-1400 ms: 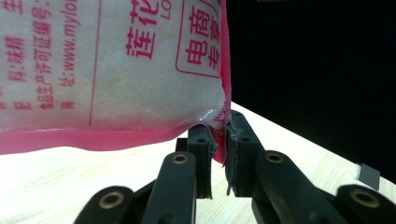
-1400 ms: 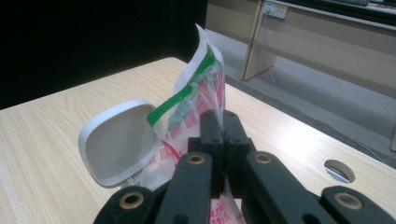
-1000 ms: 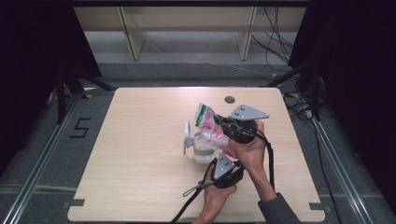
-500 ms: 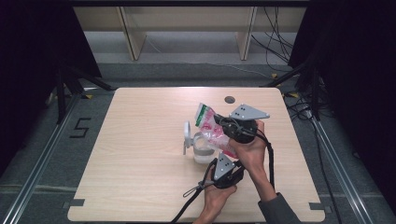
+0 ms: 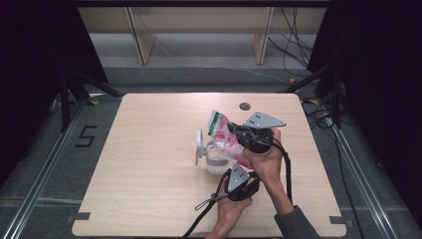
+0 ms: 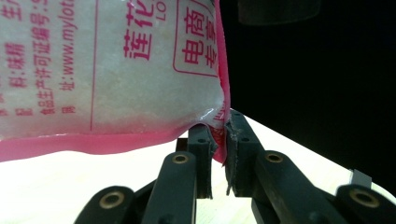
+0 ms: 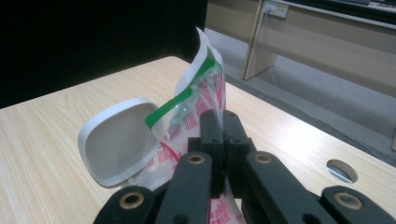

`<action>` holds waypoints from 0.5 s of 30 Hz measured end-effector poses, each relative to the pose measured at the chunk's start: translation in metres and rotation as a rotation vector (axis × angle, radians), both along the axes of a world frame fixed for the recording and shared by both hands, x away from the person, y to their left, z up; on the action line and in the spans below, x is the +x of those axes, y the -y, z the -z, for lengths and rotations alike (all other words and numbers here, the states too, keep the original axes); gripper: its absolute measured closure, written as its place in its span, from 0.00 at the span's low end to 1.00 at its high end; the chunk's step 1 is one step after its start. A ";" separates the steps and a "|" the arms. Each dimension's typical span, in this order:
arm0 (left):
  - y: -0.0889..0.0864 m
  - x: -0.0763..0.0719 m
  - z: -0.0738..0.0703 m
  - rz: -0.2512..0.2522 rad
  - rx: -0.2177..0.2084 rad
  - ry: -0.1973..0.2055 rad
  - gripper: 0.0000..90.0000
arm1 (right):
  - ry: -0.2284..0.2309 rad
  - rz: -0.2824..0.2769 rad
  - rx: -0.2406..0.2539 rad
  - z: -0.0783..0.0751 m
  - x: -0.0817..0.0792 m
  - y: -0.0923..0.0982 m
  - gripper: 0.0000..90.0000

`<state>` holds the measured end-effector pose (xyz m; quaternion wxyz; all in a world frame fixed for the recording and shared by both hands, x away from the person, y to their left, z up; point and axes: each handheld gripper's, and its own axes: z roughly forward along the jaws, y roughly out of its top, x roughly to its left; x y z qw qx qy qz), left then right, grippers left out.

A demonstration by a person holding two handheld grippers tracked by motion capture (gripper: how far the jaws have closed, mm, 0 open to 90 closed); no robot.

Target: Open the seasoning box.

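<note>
A clear plastic bag (image 5: 225,139) with pink print, a green strip near its top and white grains inside is held tilted above the table between both grippers. My right gripper (image 5: 238,133) is shut on the bag's edge (image 7: 205,100) near the upper part. My left gripper (image 5: 237,168) is shut on the bag's lower pink corner (image 6: 219,119). Under the bag stands a clear container (image 5: 215,158) with its white lid (image 5: 199,143) flipped open to the left. The lid (image 7: 116,140) lies just beyond the bag in the right gripper view.
The light wooden table (image 5: 149,159) has a round cable hole (image 5: 244,106) near its far edge. Black cables (image 5: 209,206) trail from the grippers toward the near edge. Dark stands and a shelf unit (image 5: 199,30) lie beyond the table.
</note>
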<state>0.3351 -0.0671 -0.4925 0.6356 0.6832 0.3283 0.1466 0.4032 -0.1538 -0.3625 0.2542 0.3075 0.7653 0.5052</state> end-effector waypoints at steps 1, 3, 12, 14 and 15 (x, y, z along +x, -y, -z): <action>0.000 0.000 0.000 0.000 -0.002 0.001 0.91 | -0.004 -0.004 -0.001 0.000 0.000 0.000 1.00; 0.000 -0.001 0.000 -0.003 -0.002 -0.002 0.91 | -0.012 -0.010 -0.004 -0.001 0.000 0.000 1.00; 0.000 -0.001 -0.001 0.004 -0.006 -0.002 0.91 | -0.004 -0.006 0.004 -0.001 0.000 0.001 1.00; 0.001 -0.001 -0.001 0.002 -0.011 -0.002 0.91 | -0.004 -0.006 0.003 -0.001 0.000 0.001 1.00; 0.001 -0.001 0.000 0.003 -0.012 -0.001 0.91 | -0.006 -0.013 0.005 -0.001 0.000 0.001 1.00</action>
